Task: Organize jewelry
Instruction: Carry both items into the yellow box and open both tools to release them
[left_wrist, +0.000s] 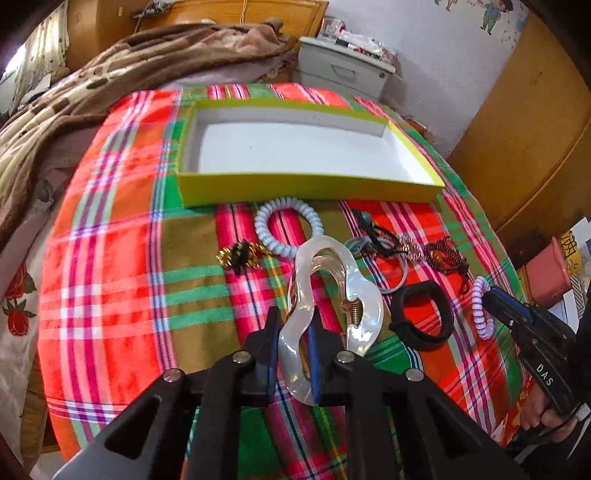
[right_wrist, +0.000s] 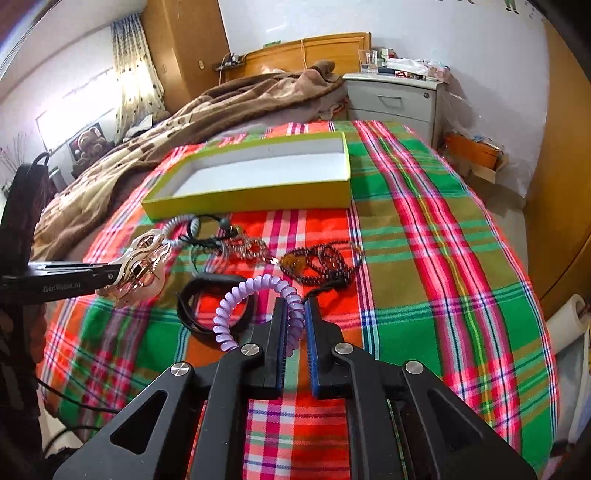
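Reading "DAS", maybe clipped, right gripper (left_wrist: 487, 293) pinches purple coil (left_wrist: 482, 314).

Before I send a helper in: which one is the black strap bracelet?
Find the yellow-green box on the plaid cloth. Nearer than it, among the loose jewelry, lies the black strap bracelet, beside the purple coil tie. It alone is a wide, flat, matte black band.

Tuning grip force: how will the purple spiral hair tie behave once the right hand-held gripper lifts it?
The purple spiral hair tie is a springy coil, so it will likely squash between the right hand-held gripper fingers rather than resist. Its glossy surface suggests some slip. Only one side is pinched, so the free loop will probably dangle and wobble; it looks light.
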